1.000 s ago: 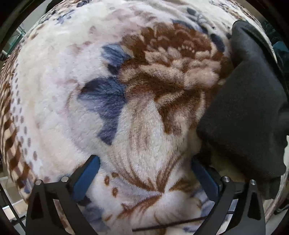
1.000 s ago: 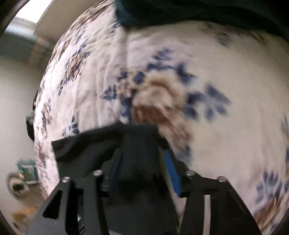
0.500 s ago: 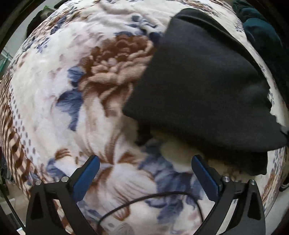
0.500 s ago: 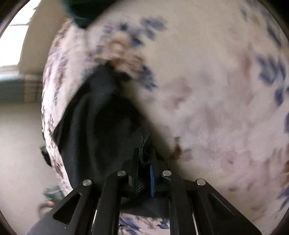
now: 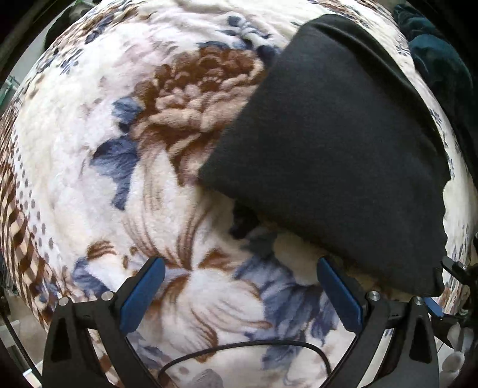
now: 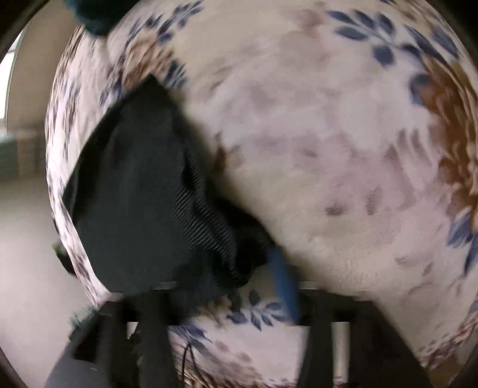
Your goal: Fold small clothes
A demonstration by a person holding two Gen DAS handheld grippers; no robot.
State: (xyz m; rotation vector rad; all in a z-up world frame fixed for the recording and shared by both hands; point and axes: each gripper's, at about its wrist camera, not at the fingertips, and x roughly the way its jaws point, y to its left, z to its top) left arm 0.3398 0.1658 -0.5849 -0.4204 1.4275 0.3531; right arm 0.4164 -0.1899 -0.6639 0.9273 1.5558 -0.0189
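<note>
A small black garment [image 5: 328, 149] lies folded on the floral fleece blanket [image 5: 149, 179], its lower right corner lifted slightly. My left gripper [image 5: 240, 262] points straight down over the blanket just below the garment's near edge, open with nothing between its fingers. In the blurred right wrist view the garment [image 6: 134, 194] lies to the left. Its ribbed edge drapes over my right gripper's left finger. My right gripper [image 6: 230, 268] is opening; the edge lies loose between the jaws and the blue pad [image 6: 280, 283] stands off it. That gripper's tip [image 5: 448, 283] shows at the garment's corner.
Dark teal clothing [image 5: 439, 65] lies at the blanket's far right and shows as a teal patch [image 6: 89, 15] in the right wrist view. A thin black cable [image 5: 239, 349] loops across the blanket under my left gripper. The blanket's edge drops to the floor on the left.
The right gripper carried the garment's edge across and down onto the blanket, shut on it half a second ago, and its jaws now stand apart. In the left view the garment has slid in from the right.
</note>
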